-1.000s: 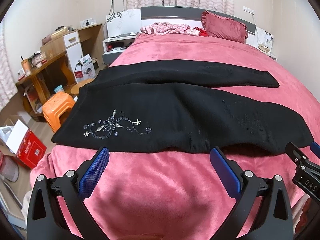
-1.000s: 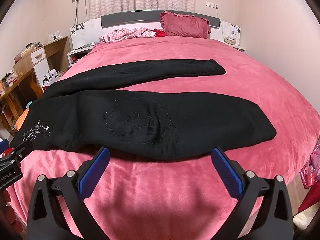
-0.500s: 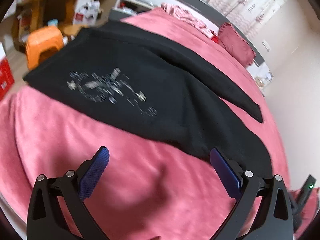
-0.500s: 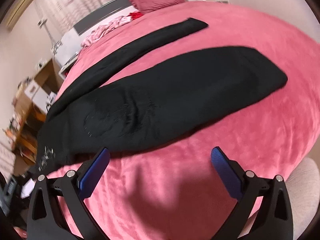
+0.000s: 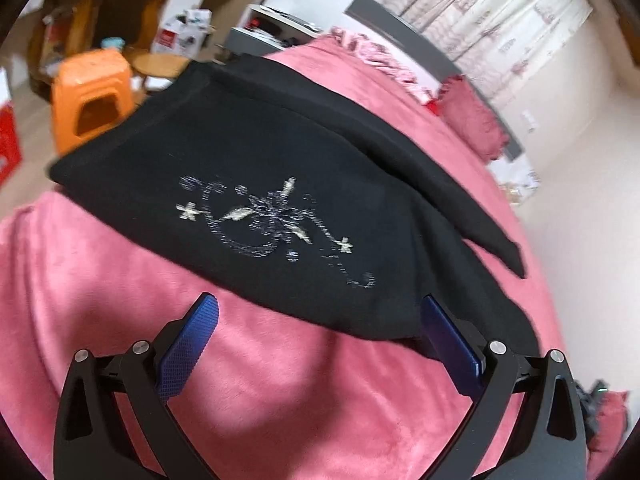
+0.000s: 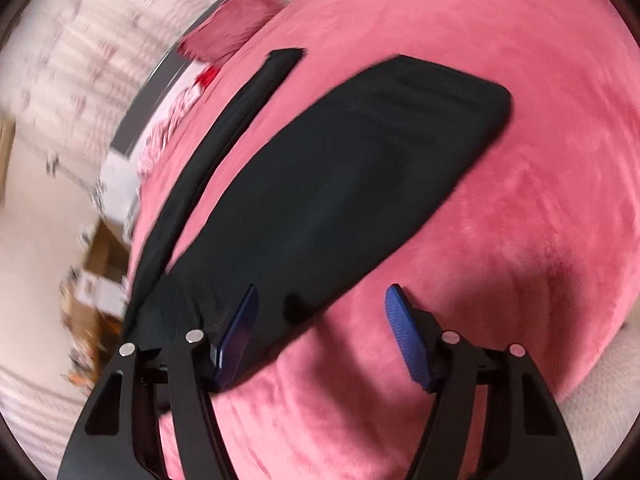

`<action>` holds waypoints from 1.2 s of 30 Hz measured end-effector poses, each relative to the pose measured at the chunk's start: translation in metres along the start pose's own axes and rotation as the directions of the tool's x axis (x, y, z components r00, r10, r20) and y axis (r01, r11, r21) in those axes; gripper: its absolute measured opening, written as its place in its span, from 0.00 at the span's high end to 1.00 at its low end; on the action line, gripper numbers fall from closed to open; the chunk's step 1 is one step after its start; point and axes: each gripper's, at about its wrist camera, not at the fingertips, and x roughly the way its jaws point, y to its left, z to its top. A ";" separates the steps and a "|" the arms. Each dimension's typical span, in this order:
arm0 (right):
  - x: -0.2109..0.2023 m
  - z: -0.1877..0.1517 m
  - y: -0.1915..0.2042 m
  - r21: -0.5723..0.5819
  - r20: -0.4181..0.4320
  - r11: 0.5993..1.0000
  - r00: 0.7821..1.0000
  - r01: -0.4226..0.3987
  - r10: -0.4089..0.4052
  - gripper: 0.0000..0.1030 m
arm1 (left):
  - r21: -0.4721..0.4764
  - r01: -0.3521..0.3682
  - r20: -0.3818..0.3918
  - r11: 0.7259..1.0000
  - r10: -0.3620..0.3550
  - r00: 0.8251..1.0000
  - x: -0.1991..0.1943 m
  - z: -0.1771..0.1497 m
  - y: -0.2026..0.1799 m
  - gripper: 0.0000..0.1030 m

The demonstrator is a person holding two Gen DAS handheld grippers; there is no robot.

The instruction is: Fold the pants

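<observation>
Black pants [image 5: 256, 152] lie spread flat on the pink bed [image 5: 100, 288], legs apart. The waist end with a silver flower embroidery [image 5: 272, 220] shows in the left wrist view. My left gripper [image 5: 320, 324] is open and empty, just short of the pants' near edge below the embroidery. In the right wrist view the near leg [image 6: 340, 184] and the far leg [image 6: 240, 108] run away from me. My right gripper [image 6: 322, 316] is open and empty, its jaws over the near leg's front edge.
An orange stool [image 5: 90, 92] and a wooden desk [image 5: 80, 12] stand beside the bed's left side. A dark red pillow [image 5: 472, 120] and pink clothes [image 5: 384, 64] lie by the headboard. The pillow also shows in the right wrist view [image 6: 232, 32].
Both grippers have tilted and moved closer to the pants. The left one swung toward the waist end, the right one toward the near leg. Both stay open.
</observation>
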 end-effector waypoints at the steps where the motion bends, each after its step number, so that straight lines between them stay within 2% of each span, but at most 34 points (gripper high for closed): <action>1: 0.000 0.001 -0.007 0.039 0.004 0.999 1.000 -0.017 0.017 0.37 | -0.020 0.000 0.006 1.000 0.000 1.000 0.000 0.000 0.004 0.03; 4: -0.001 0.007 -0.024 0.125 0.031 0.988 0.996 -0.088 0.085 0.40 | -0.069 0.021 0.043 0.997 -0.018 0.999 -0.003 0.004 0.014 0.03; 8: -0.004 0.017 -0.024 0.083 0.055 0.992 0.994 -0.099 0.095 0.41 | -0.119 0.027 0.096 0.992 -0.016 0.995 -0.011 0.009 0.026 0.03; 12: -0.008 0.023 -0.030 0.066 0.076 0.991 0.991 -0.115 0.110 0.42 | -0.179 -0.014 0.096 0.984 0.031 0.995 -0.011 0.012 0.039 0.03; 15: -0.009 0.021 -0.034 0.048 0.093 0.994 0.991 -0.100 0.095 0.53 | -0.215 -0.041 0.118 0.976 0.068 0.991 -0.016 0.015 0.053 0.03; 17: -0.006 0.016 -0.036 0.035 0.102 0.995 0.991 -0.088 0.084 0.67 | -0.221 -0.044 0.136 0.974 0.075 0.988 -0.018 0.019 0.057 0.03; 19: -0.008 0.012 -0.040 0.022 0.109 0.995 0.989 -0.101 0.098 0.70 | -0.213 -0.056 0.143 0.975 0.088 0.986 -0.016 0.023 0.059 0.03; 25: -0.002 0.018 -0.036 0.025 0.111 0.993 0.988 -0.111 0.108 0.71 | -0.247 -0.066 0.158 0.967 0.107 0.982 -0.004 0.036 0.072 0.03; 30: 0.007 0.031 -0.020 0.014 0.098 0.997 0.992 -0.081 0.079 0.71 | -0.254 -0.087 0.117 0.963 0.120 0.986 0.009 0.054 0.075 0.04; 31: 0.007 0.034 -0.020 0.024 0.092 0.997 0.993 -0.076 0.073 0.71 | -0.253 -0.094 0.103 0.963 0.123 0.987 0.011 0.058 0.075 0.09; 33: 0.011 0.040 -0.016 0.046 0.084 0.997 0.995 -0.064 0.060 0.73 | -0.272 -0.104 0.082 0.957 0.131 0.988 0.013 0.061 0.081 0.25; 35: 0.013 0.046 -0.012 0.055 0.076 0.997 0.996 -0.049 0.044 0.77 | -0.300 -0.153 0.053 0.941 0.177 0.983 0.011 0.064 0.088 0.57; 36: 0.013 0.049 -0.010 0.056 0.070 0.998 0.997 -0.040 0.036 0.78 | -0.310 -0.179 0.038 0.934 0.200 0.979 0.011 0.065 0.091 0.64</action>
